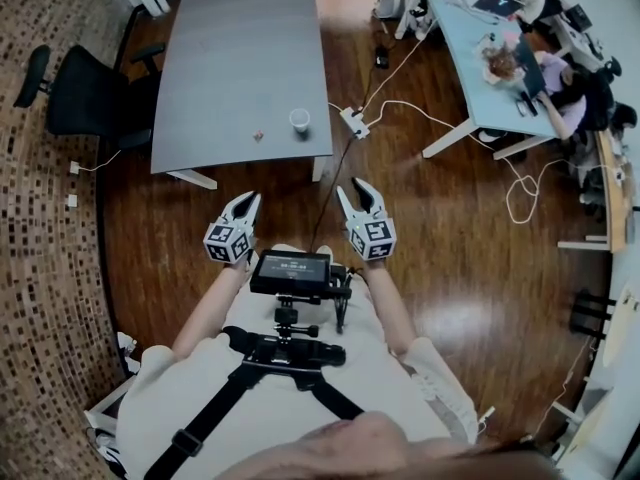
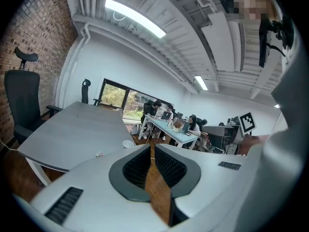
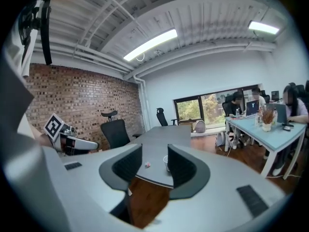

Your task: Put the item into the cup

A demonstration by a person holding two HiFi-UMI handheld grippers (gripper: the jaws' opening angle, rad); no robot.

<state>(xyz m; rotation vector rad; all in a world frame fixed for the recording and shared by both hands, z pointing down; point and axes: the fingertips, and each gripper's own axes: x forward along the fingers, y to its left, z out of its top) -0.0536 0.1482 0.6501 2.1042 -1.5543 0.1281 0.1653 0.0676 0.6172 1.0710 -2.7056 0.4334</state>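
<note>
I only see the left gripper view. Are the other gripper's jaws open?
Observer: Yes, the right gripper has its jaws apart, with nothing between them.
Operator: Is anything lying on the floor?
Observer: A white power strip, beside the table, near the cup.
Operator: What's behind my camera?
Observer: A small screen worn on a black harness.

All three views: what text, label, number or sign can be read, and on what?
"Y": on a laptop lid, right gripper view.
Screen on the chest rig: characters too small to read.
Marker cubes: black-and-white patterns only, no letters.
</note>
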